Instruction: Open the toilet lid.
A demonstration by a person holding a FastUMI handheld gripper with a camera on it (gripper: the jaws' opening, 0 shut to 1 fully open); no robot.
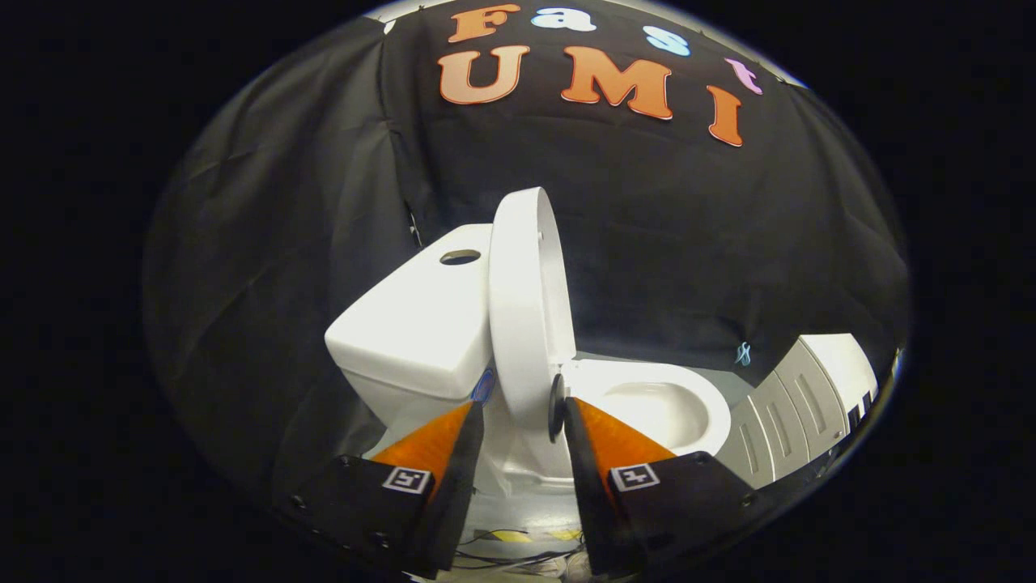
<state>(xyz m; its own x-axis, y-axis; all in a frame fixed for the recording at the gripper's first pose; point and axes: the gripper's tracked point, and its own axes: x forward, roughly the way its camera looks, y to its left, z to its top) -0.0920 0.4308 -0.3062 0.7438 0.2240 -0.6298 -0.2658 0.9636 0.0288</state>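
Observation:
The white toilet lid (pixel 526 308) stands upright, seen edge-on, close against the tank (pixel 405 332). To its right the seat and bowl (pixel 655 401) lie uncovered. My gripper (pixel 522 409) is open. Its fingertips sit on either side of the lid's lower edge, near the hinge. The left tip shows a small gap to the lid. The right tip's round pad (pixel 557 406) sits at the lid's right face; I cannot tell whether it touches.
The tank top has a dark round button hole (pixel 460 257). A grey and white ribbed unit (pixel 801 397) stands right of the bowl. Cables and yellow tape (pixel 518 538) lie on the grey floor below the fingers. Black cloth walls close in behind.

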